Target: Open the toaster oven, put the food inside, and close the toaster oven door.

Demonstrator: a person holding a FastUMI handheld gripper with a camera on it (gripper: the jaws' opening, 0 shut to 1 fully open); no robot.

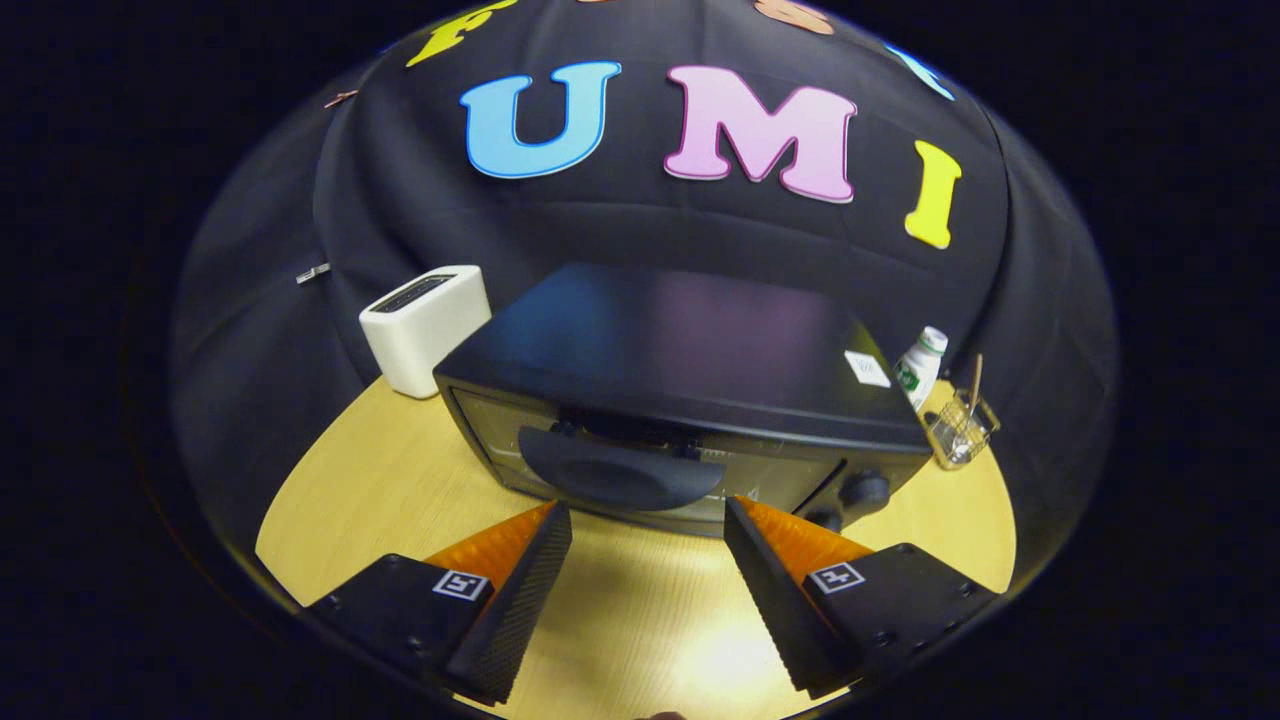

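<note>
One toaster oven with door shut, one white toaster, one bottle, one wire basket on the surface; hand-held gripper spread wide, empty.

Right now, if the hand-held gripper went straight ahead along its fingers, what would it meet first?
Probably the toaster oven, at its door handle, which sits just ahead of the open hand-held gripper; depth is uncertain.

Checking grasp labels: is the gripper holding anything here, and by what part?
Nothing is held. The gripper is open, fingers spread apart over the wooden table, just short of the toaster oven and its door handle, touching neither.
</note>
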